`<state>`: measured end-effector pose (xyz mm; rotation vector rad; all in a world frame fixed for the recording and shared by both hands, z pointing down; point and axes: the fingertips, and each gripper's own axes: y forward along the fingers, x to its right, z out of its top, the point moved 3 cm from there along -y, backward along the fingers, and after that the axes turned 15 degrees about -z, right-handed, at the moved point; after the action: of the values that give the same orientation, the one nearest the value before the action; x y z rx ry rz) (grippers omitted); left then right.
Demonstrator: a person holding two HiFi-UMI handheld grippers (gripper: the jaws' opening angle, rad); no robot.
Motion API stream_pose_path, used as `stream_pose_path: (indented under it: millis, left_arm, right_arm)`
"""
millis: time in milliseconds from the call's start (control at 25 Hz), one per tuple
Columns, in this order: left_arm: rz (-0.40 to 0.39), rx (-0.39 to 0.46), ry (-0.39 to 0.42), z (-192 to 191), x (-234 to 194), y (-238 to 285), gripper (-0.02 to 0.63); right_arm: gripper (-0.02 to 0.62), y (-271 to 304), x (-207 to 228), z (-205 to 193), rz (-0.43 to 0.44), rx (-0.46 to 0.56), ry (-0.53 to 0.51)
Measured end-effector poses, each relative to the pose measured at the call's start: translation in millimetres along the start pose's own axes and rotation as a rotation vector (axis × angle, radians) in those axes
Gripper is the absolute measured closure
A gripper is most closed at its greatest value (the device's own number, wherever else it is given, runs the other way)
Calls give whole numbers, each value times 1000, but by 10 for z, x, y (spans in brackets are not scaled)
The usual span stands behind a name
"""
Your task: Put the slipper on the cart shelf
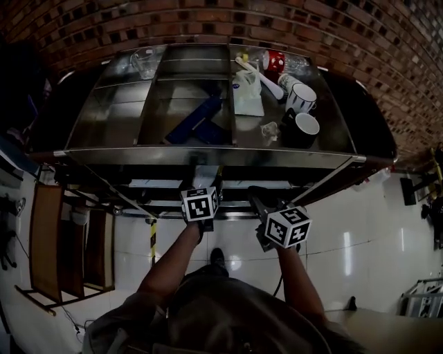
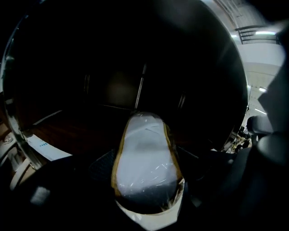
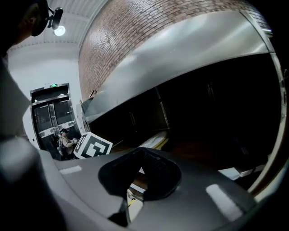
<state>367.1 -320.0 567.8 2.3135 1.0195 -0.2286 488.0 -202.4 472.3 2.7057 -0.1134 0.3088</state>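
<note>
- A person stands at a steel cart (image 1: 208, 157) set against a brick wall (image 1: 208, 21), seen from above, with a gripper in each hand reaching under the rim of the top shelf
- The left gripper (image 2: 145, 168) has its jaws spread wide and closed on the slipper (image 2: 145, 153), one dark jaw on each side of it
- The slipper is pale with a tan edge and wrapped in clear plastic; its toe points straight ahead into the dark space of the lower shelf (image 2: 67, 131)
- No view shows whether the slipper touches that shelf
- From the head view only a pale tip shows just below the top shelf edge, ahead of the left marker cube (image 1: 199, 205)
- The right gripper (image 3: 143, 155) hangs just beside the left one; its grey jaws meet at the tips with nothing held between them
- The top shelf carries a glass (image 1: 145, 62), a blue object (image 1: 197, 119), a white packet (image 1: 247, 93), a striped mug (image 1: 302, 97), a black mug (image 1: 304, 128) and a red can (image 1: 275, 61)
- White floor tiles (image 1: 360, 249) lie beneath the cart
</note>
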Motion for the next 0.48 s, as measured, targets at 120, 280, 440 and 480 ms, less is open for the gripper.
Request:
stream_pose_path:
  millis: [120, 280, 440, 480]
  left_arm:
    - [17, 2, 7, 51, 14, 134, 186]
    - [69, -18, 43, 69, 0, 274, 185]
    - [83, -26, 92, 164, 22, 461, 184]
    - [84, -31, 104, 190, 30, 491, 183]
  right_arm:
    - [597, 62, 31, 50, 17, -14, -8]
    - [597, 70, 95, 61, 19, -21, -8]
    - [597, 37, 201, 120, 6, -14, -12]
    - [597, 24, 219, 126, 3, -13, -12]
